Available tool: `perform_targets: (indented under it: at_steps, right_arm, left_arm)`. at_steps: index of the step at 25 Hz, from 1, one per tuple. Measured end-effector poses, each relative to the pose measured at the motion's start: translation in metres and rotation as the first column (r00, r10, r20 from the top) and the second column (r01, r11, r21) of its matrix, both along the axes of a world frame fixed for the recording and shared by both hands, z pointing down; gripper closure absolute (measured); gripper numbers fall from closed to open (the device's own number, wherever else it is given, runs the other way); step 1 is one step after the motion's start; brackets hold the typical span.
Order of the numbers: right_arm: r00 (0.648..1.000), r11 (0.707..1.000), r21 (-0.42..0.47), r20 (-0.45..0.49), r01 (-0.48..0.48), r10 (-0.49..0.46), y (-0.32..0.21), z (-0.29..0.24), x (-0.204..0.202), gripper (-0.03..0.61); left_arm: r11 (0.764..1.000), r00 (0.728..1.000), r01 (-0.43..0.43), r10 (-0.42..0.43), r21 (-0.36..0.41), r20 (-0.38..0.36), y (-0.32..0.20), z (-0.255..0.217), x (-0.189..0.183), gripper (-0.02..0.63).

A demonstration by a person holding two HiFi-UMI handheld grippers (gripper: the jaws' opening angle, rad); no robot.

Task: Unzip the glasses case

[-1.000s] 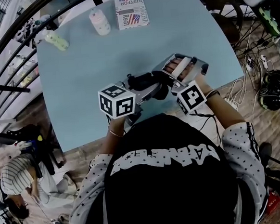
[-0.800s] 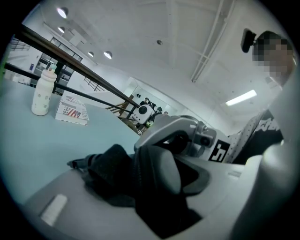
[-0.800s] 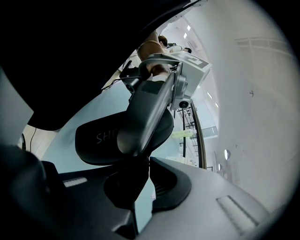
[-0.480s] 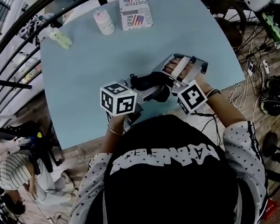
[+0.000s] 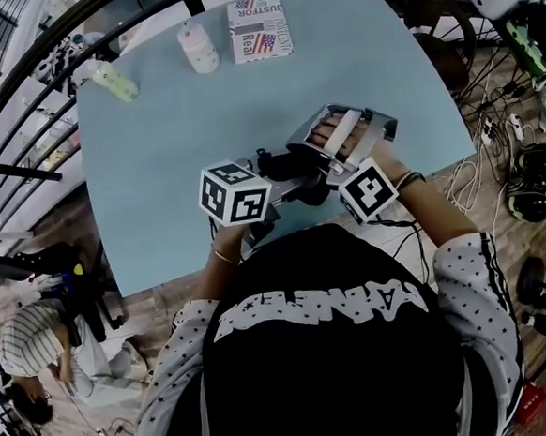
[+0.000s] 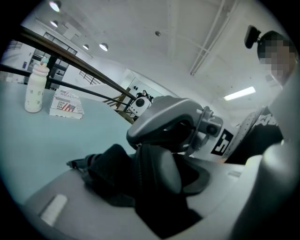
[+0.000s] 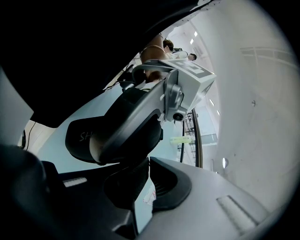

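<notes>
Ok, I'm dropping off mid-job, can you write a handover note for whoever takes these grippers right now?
Left gripper: claw shut on the glasses case, held over the near part of the table.
Right gripper: claw shut close against the case's edge; zipper pull not visible, so check the grip.
Done: case held and braced.
Left: no opening shows along the zip; the whole unzip is likely yet to do.
</notes>
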State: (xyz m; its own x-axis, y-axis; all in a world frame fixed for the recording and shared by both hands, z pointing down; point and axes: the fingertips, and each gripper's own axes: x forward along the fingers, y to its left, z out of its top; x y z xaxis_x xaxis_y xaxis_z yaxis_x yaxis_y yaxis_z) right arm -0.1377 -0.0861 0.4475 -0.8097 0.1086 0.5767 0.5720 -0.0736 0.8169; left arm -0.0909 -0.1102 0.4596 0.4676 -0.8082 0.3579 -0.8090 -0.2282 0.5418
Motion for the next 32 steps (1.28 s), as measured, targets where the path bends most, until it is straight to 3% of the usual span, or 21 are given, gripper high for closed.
perform_targets:
  at_steps: [4, 8, 12, 17, 20, 22, 23, 25, 26, 27, 30, 31, 32]
  right_arm:
    - [1.000, 1.000, 0.004, 0.020, 0.012, -0.012, 0.003, -0.006, 0.000, 0.561]
    - [1.000, 1.000, 0.009, 0.019, 0.014, -0.014, 0.004, -0.007, 0.002, 0.560]
    - [0.999, 1.000, -0.011, 0.041, 0.009, -0.009, 0.004, -0.007, 0.003, 0.561]
    - [0.990, 0.974, -0.213, 0.096, -0.078, 0.100, -0.002, -0.018, 0.002, 0.558]
    - [0.970, 0.906, -0.391, 0.109, -0.159, 0.217, -0.011, -0.027, 0.002, 0.563]
    - [0.945, 0.815, -0.536, 0.092, -0.219, 0.315, -0.022, -0.035, 0.002, 0.563]
    - [0.931, 0.752, -0.613, 0.071, -0.243, 0.359, -0.028, -0.039, 0.002, 0.565]
    - [0.904, 0.599, -0.755, 0.018, -0.268, 0.427, -0.036, -0.045, 0.005, 0.571]
    - [0.892, 0.509, -0.818, -0.012, -0.269, 0.453, -0.039, -0.047, 0.007, 0.574]
    - [0.876, 0.401, -0.876, -0.049, -0.268, 0.479, -0.044, -0.048, 0.009, 0.574]
    - [0.806, 0.000, -0.967, -0.213, -0.256, 0.553, -0.068, -0.044, 0.020, 0.574]
    - [0.782, -0.107, -0.964, -0.260, -0.244, 0.567, -0.076, -0.040, 0.022, 0.574]
    - [0.762, -0.184, -0.955, -0.295, -0.231, 0.577, -0.083, -0.036, 0.023, 0.574]
  left_arm:
    - [0.999, 0.999, -0.034, 0.034, -0.023, 0.020, -0.003, 0.007, 0.009, 0.614]
    - [0.999, 0.999, -0.035, 0.035, -0.021, -0.005, -0.004, 0.007, 0.012, 0.614]
    - [1.000, 0.998, -0.027, 0.028, -0.014, 0.054, -0.005, 0.009, 0.011, 0.614]
    - [0.998, 0.995, 0.017, -0.023, 0.060, 0.098, -0.003, -0.002, 0.005, 0.614]
    - [0.989, 0.989, 0.084, -0.098, 0.123, 0.113, -0.001, -0.013, -0.004, 0.614]
    - [0.977, 0.983, 0.132, -0.150, 0.168, 0.101, -0.001, -0.023, -0.013, 0.614]
    - [0.969, 0.980, 0.157, -0.177, 0.191, 0.088, 0.000, -0.029, -0.018, 0.614]
    - [0.949, 0.970, 0.210, -0.232, 0.235, 0.069, 0.002, -0.041, -0.028, 0.614]
    - [0.939, 0.964, 0.232, -0.257, 0.255, 0.070, 0.005, -0.046, -0.032, 0.614]
    - [0.930, 0.958, 0.246, -0.276, 0.272, 0.076, 0.006, -0.051, -0.035, 0.614]
    - [0.919, 0.951, 0.254, -0.294, 0.302, 0.093, 0.006, -0.057, -0.036, 0.614]
    - [0.917, 0.950, 0.254, -0.296, 0.307, 0.097, 0.005, -0.057, -0.038, 0.614]
    - [0.915, 0.948, 0.258, -0.302, 0.311, 0.102, 0.006, -0.057, -0.040, 0.614]
